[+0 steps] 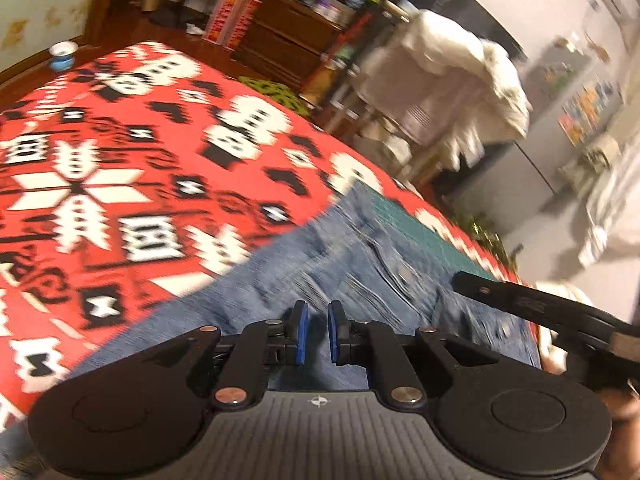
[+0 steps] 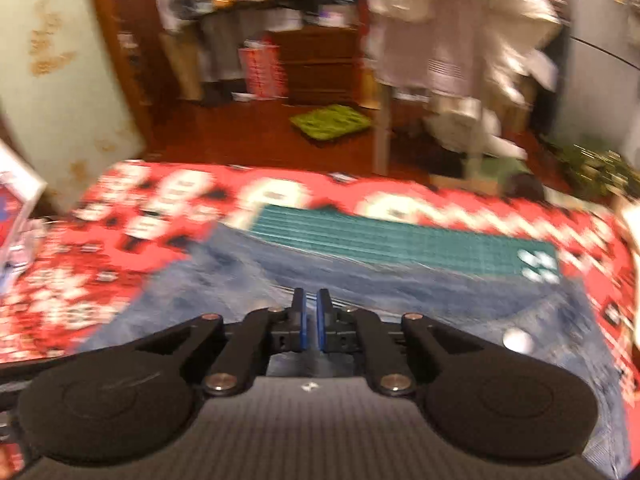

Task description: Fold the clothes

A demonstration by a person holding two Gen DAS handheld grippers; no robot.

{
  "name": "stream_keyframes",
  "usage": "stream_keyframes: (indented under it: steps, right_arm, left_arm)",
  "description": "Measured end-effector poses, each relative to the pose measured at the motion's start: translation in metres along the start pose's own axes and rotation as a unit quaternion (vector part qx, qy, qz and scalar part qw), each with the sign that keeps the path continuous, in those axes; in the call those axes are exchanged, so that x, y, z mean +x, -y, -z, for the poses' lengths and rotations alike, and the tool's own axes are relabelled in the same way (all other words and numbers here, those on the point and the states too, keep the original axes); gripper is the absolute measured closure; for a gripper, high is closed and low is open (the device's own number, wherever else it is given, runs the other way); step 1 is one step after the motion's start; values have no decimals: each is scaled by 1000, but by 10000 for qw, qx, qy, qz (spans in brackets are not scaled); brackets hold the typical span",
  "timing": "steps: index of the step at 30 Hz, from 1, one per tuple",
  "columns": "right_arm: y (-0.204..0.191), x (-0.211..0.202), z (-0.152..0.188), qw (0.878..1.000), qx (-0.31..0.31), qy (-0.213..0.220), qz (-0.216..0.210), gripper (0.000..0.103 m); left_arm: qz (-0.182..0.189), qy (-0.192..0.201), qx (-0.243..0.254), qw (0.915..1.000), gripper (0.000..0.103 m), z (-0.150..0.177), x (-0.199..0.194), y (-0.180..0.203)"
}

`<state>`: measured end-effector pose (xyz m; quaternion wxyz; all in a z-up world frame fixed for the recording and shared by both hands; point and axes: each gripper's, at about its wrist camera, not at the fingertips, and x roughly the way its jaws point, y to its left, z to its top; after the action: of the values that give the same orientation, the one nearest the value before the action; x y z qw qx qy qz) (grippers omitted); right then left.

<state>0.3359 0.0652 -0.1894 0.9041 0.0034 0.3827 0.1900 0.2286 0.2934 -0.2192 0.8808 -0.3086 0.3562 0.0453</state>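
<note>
blue jeans are spread on the red patterned table, just ahead of and beneath both sets of jaws. the left gripper is held with jaws narrowed, nothing between them; the right gripper likewise. a green mat lies beyond the jeans.

From the left wrist view, the red patterned cloth lies bare from nine through twelve o'clock, with only a small blue-and-white pot at its far eleven o'clock corner. The right gripper crosses at three o'clock. Ahead, jeans and a green mat cover the surface.
</note>
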Motion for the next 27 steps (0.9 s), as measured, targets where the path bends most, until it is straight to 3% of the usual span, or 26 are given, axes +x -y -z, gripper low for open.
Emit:
stream_keyframes:
  steps: [6,9,15,27]
  right_arm:
    - [-50,20,-10,9934,-600,-328,-919,95]
    - [-72,37,-8,9888,-839,-459,-1149,95]
    - [-80,74,-9,9915,-745,-538,-922,98]
    - [-81,97,-33,9950,-475,-574,-658,103]
  left_arm:
    - [16,26,-750,9972,97,-7,-1,-28]
    - [-12,48,-808,9967,97,-7,-2,-30]
    - [-91,67,-849,9963,98,-6,-2,-32]
    - [-113,99,-858,9962,98,-5,-2,-32]
